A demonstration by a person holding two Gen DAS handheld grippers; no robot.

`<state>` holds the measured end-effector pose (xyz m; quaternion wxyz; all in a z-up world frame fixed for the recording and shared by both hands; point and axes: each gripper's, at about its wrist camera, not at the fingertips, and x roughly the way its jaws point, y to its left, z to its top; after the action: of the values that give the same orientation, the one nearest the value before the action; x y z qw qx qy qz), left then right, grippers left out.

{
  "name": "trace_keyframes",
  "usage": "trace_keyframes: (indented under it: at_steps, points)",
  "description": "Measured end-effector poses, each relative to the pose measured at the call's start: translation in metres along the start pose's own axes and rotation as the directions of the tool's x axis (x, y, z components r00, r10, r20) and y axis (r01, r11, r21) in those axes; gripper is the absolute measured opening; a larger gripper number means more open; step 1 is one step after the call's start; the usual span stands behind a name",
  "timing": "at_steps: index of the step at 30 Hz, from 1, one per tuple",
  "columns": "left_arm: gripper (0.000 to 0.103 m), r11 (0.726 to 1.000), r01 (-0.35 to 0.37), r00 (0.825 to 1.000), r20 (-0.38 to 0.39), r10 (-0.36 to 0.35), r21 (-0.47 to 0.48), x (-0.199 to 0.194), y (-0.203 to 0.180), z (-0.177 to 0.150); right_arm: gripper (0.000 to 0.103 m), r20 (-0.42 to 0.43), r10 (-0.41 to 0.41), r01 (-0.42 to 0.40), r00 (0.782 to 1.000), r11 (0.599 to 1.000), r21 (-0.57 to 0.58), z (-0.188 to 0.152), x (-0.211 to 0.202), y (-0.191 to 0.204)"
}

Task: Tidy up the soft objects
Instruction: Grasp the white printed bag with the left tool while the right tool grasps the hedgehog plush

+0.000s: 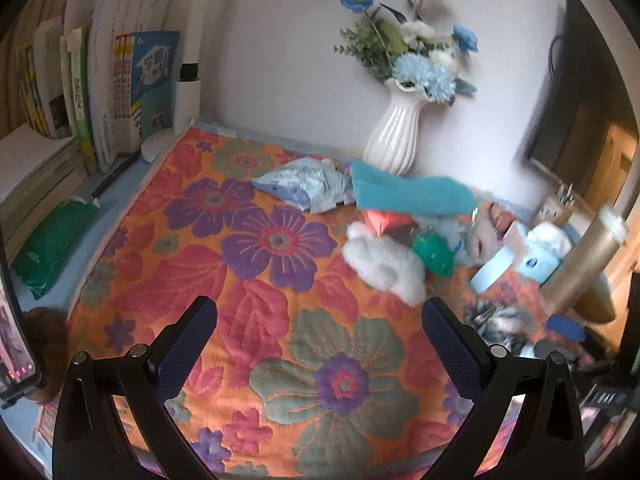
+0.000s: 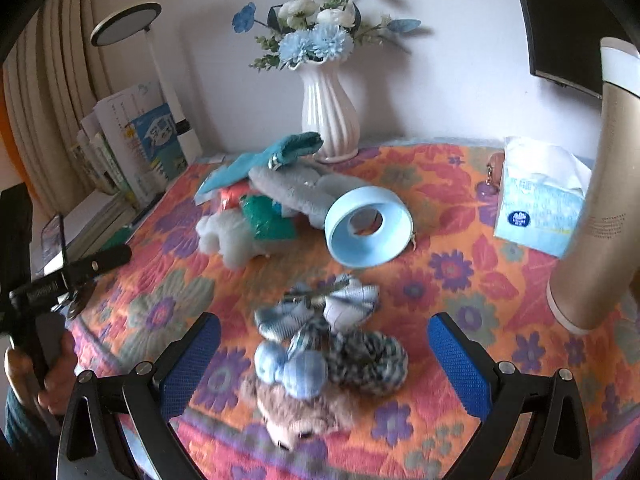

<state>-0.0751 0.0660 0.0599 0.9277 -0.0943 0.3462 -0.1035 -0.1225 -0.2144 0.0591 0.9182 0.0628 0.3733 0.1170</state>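
- Right gripper (image 2: pixel 324 356): jaws spread wide, holding nothing; plush bundle (image 2: pixel 320 344) lies on floral cloth (image 2: pixel 440 280) between its fingers.
- Left gripper (image 1: pixel 320 344): jaws wide apart, empty, over bare cloth.
- Soft-toy heap (image 1: pixel 384 256) just before white vase (image 1: pixel 396 132), well ahead of left gripper.

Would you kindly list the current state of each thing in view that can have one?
Left claw: open, empty, above the flowered cloth.
Right claw: open, around the small soft pile, holding nothing.
Light blue plastic ring: tipped on its side.
White ribbed vase: upright, holding flowers.
Blue tissue pack: open, tissue sticking out.
Teal cloth: crumpled, draped over the toy pile.
Gold cylinder: standing upright.
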Motion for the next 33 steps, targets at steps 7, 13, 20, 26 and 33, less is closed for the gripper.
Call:
trace_keyframes:
  at_steps: [7, 13, 20, 26, 33]
  points:
    - [0.101, 0.998, 0.013, 0.998, -0.059, -0.009, 0.063, 0.019, -0.025, 0.017, 0.103, -0.073, -0.022, 0.017, 0.997, 0.997, -0.073, -0.009, 0.0, 0.013]
    - [0.101, 0.999, 0.039, 0.998, -0.051, -0.04, -0.016, 0.028, -0.016, 0.064, 0.1, -0.055, -0.053, 0.046, 0.997, 0.991, -0.125, -0.005, -0.005, 0.023]
    - [0.095, 0.976, 0.024, 0.993, -0.108, -0.049, -0.218, 0.1, 0.016, 0.106, 0.1, -0.036, -0.052, 0.046, 0.998, 0.989, -0.143, 0.018, 0.002, 0.021]
    - [0.07, 0.912, 0.067, 0.968, -0.196, -0.158, -0.404, 0.16, 0.039, 0.107, 0.1, -0.092, -0.048, 0.036, 0.995, 0.992, -0.121, 0.009, 0.017, 0.012]
    - [0.039, 0.906, 0.07, 0.974, -0.168, -0.153, -0.417, 0.16, 0.039, 0.099, 0.1, -0.12, -0.022, 0.01, 0.993, 0.995, -0.103, 0.003, 0.018, 0.004]
